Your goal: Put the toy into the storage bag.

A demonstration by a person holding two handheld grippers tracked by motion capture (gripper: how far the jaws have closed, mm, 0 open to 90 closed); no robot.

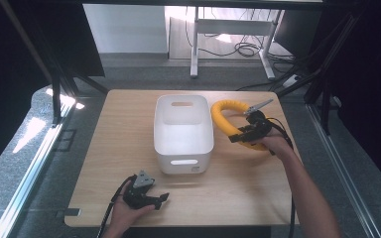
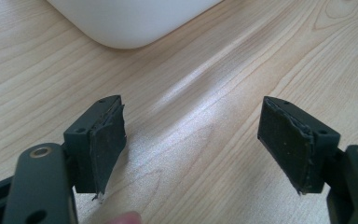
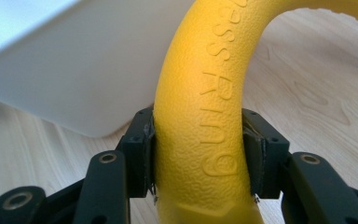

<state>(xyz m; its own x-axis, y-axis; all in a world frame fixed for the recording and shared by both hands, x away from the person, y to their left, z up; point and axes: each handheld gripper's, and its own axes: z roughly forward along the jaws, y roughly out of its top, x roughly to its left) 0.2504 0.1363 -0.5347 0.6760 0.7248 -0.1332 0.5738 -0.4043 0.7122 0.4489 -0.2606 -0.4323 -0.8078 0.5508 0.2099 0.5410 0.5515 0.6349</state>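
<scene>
A thick yellow ring (image 1: 223,118) with raised lettering hangs to the right of the white tub (image 1: 182,133), one side lifted off the table. My right gripper (image 1: 239,135) is shut on the yellow ring (image 3: 200,140); both pads (image 3: 144,151) press its sides in the right gripper view. My left gripper (image 1: 161,198) rests near the table's front edge, held in a hand. It is open, its pads (image 2: 107,144) wide apart over bare wood, with the tub's rounded corner (image 2: 126,23) just beyond.
The white tub stands empty in the middle of the wooden table (image 1: 124,148), handle slots at its near and far ends. Black frame legs stand at both sides, and a white desk frame and cables sit on the floor beyond.
</scene>
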